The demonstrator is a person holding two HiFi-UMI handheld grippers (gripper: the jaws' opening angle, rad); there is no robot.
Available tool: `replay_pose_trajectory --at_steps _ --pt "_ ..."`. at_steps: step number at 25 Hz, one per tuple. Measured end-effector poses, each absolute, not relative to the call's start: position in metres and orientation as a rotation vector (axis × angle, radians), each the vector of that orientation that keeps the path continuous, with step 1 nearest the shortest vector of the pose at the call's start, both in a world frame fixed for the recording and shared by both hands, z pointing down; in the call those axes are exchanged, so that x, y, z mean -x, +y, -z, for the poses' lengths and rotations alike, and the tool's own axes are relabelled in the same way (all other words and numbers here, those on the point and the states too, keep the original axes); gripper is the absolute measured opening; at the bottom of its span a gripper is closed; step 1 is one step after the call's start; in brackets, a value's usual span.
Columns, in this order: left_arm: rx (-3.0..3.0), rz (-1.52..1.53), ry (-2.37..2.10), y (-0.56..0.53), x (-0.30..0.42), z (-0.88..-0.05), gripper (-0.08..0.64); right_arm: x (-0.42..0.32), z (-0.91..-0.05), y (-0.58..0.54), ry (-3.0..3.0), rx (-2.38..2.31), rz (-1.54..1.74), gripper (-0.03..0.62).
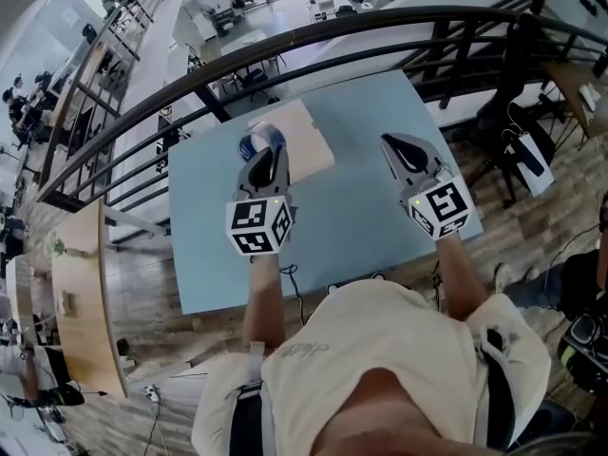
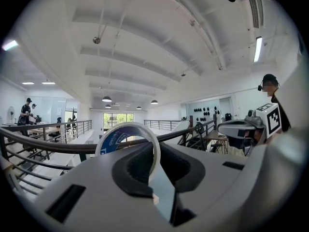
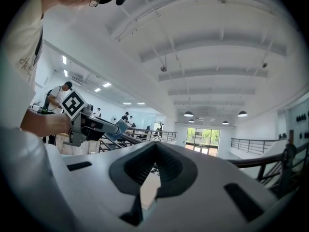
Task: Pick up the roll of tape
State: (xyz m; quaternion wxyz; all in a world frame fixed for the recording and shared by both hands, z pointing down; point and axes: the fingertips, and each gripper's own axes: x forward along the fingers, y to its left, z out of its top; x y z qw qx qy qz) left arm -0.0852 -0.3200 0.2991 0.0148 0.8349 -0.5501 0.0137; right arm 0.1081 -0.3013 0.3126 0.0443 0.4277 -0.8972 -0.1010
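Note:
The roll of tape (image 1: 258,139), white with a blue core, stands on edge between the jaws of my left gripper (image 1: 264,156), which is shut on it above the pale blue table (image 1: 351,212). In the left gripper view the roll of tape (image 2: 126,135) rises upright out of the jaws, pinched by its rim, with the railing behind it. My right gripper (image 1: 393,144) hovers over the table's right half, shut and holding nothing. In the right gripper view, the left gripper (image 3: 94,124) shows off to the left with the tape (image 3: 119,128) in it.
A light wooden board (image 1: 309,141) lies on the table's far side, just beyond the left gripper. A dark curved railing (image 1: 332,31) runs behind the table, with a lower floor beyond it. A wooden bench (image 1: 81,293) stands at the left.

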Motion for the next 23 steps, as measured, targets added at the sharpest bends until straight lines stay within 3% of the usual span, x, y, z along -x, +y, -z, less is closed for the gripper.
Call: replay_pose_trajectory --at_steps 23 --pt "-2.602 -0.046 -1.704 -0.316 0.091 -0.306 0.055 -0.107 -0.321 -0.301 -2.74 -1.281 0.294 0.005"
